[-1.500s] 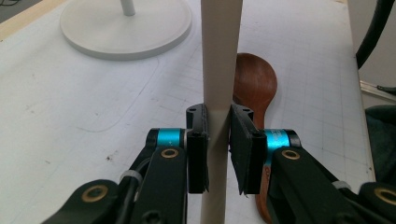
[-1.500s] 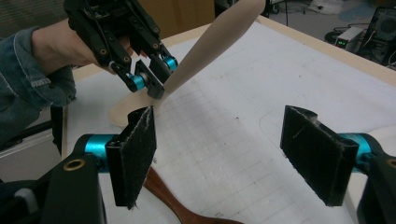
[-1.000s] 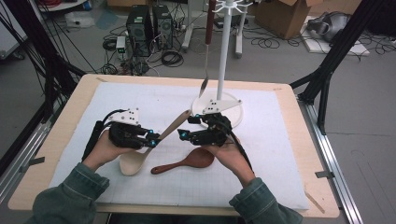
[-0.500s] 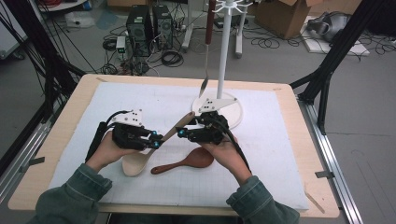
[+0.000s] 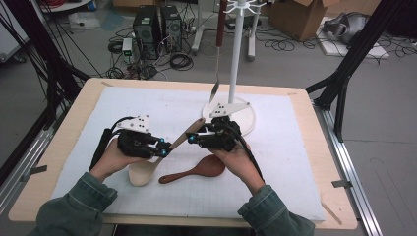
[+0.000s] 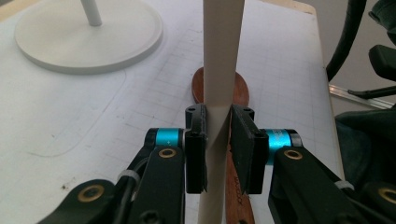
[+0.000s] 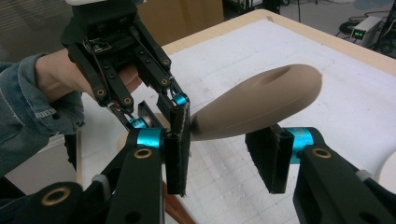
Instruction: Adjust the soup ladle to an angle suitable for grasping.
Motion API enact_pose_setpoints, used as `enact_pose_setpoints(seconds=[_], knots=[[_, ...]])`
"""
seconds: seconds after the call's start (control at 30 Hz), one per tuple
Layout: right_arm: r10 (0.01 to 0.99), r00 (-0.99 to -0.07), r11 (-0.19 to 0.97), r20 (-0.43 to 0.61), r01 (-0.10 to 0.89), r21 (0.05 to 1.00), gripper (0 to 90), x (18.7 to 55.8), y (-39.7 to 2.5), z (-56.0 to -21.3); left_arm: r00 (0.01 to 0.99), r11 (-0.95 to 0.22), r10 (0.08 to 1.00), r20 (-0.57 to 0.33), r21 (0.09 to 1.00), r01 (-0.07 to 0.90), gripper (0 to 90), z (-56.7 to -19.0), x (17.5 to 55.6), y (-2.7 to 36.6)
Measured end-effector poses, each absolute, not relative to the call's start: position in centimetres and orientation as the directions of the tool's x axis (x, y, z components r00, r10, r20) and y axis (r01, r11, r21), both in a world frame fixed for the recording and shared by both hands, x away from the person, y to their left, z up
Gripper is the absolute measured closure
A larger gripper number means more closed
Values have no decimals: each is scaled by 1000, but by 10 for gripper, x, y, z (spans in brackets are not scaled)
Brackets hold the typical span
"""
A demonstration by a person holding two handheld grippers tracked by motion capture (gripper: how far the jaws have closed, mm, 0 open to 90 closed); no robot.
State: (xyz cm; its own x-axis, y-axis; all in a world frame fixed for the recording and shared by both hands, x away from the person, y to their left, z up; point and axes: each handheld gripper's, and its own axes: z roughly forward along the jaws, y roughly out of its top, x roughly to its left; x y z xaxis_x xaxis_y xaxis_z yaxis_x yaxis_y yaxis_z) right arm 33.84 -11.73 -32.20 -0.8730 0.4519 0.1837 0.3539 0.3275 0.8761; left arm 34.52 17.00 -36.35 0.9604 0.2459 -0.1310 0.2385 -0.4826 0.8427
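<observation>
**Pale spoon held between two hand-held grippers**

Little has shifted since the earlier frames; both hands have edged slightly inward and the pale spoon's handle tip now sits right at the right hand-held gripper. From the left: the left hand-held gripper (image 5: 164,146) is clamped on the handle of the pale wooden spoon (image 5: 147,169), its jaws pressed tight against both sides of the handle in the left gripper view (image 6: 219,140); the spoon's bowl hangs low by the left hand, close over the white mat (image 5: 162,108) that covers the surface (image 5: 74,103), though whether it touches the mat I cannot tell; the handle slants up and to the right. Just right of the bowl, a dark brown spoon (image 5: 196,170) lies flat on the mat, below and between the two hands; in the left gripper view its bowl (image 6: 243,88) shows behind the pale handle. Further right, the right hand-held gripper (image 5: 193,139) meets the handle's rounded end; in the right gripper view (image 7: 229,154) its jaws stand apart, the end of the handle (image 7: 261,100) lying just above and between them without being pinched. Behind it stands a white rack (image 5: 235,59) on a round base, with a utensil (image 5: 219,44) hanging from its top.
</observation>
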Motion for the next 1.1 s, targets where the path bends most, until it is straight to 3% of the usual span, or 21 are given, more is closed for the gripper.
enact_pose_setpoints(seconds=[0.27, 0.67, 0.83, 1.0, 1.1], knots=[[440, -876, 322, 195, 357, 877, 620, 340, -118, -322, 950, -476, 239, -201, 828, 295, 673, -371, 350, 176], [399, -894, 331, 206, 350, 876, 649, 338, -115, -317, 945, -489, 205, -255, 810, 324, 679, -378, 356, 179], [383, -902, 332, 201, 337, 881, 655, 339, -113, -315, 949, -489, 186, -254, 814, 313, 746, -376, 355, 181], [386, -899, 308, 207, 336, 890, 652, 340, -106, -312, 952, -482, 211, -223, 823, 300, 758, -372, 351, 184], [390, -897, 300, 209, 338, 892, 599, 341, -101, -312, 954, -485, 204, -217, 824, 292, 775, -370, 350, 183]])
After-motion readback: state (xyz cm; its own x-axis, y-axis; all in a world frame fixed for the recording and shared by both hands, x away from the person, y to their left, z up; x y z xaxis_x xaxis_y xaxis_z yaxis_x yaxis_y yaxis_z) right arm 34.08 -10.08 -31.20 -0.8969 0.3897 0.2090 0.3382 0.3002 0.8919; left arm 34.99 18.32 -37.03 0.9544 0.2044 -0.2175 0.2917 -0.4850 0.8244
